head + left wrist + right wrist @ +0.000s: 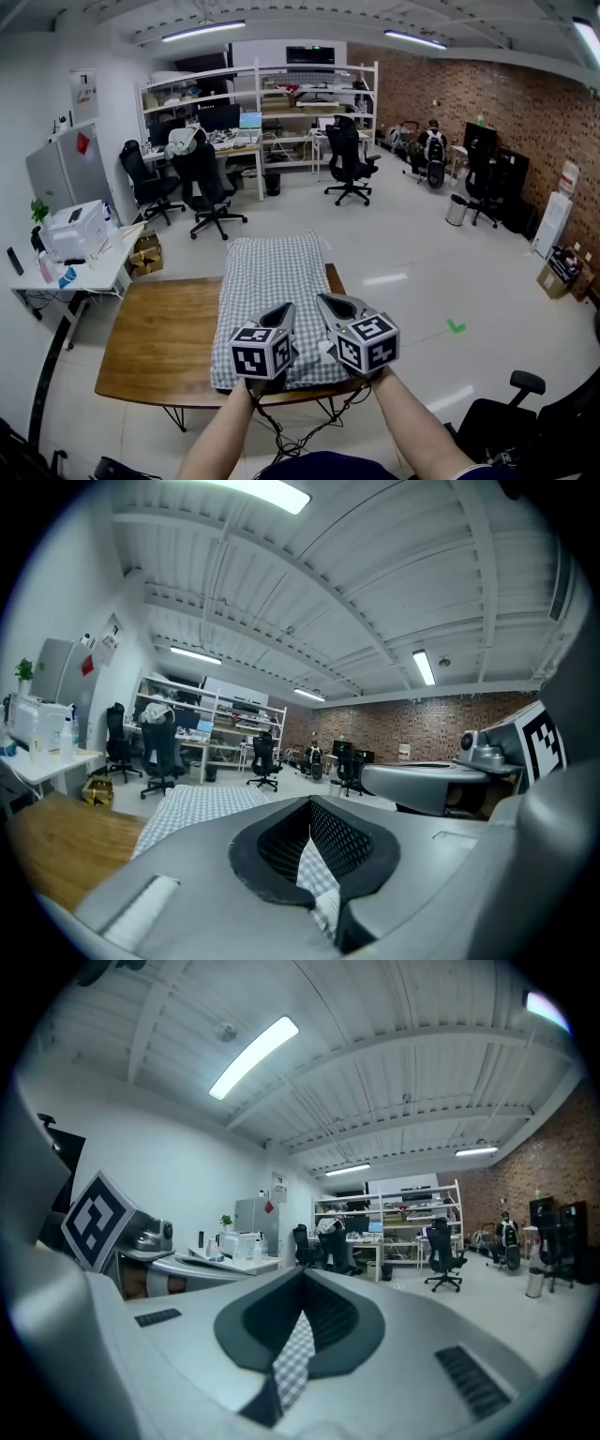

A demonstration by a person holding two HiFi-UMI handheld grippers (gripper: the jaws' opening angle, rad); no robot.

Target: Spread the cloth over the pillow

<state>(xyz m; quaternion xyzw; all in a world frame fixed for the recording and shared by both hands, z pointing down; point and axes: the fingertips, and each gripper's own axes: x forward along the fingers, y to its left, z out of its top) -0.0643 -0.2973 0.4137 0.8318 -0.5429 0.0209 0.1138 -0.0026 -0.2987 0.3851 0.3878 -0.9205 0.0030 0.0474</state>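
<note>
Forearms (221, 439) reach in from the bottom edge of the head view, each hand carrying a gripper low over the near end of a wooden surface (159, 347). The left gripper (279, 317) and the right gripper (336, 307) sit just beside each other, both pointing away from the person. A checked cloth (272, 281) lies lengthwise down the middle of the surface. It is draped over a raised, padded shape that would be the pillow, which is covered and cannot be made out on its own. Both grippers are at its near edge. In the left gripper view the jaws are clenched on a fold of the checked fabric, and the right gripper view shows the same, a narrow strip pinched between its jaws. Office chairs (349, 161) stand on the floor beyond.
</note>
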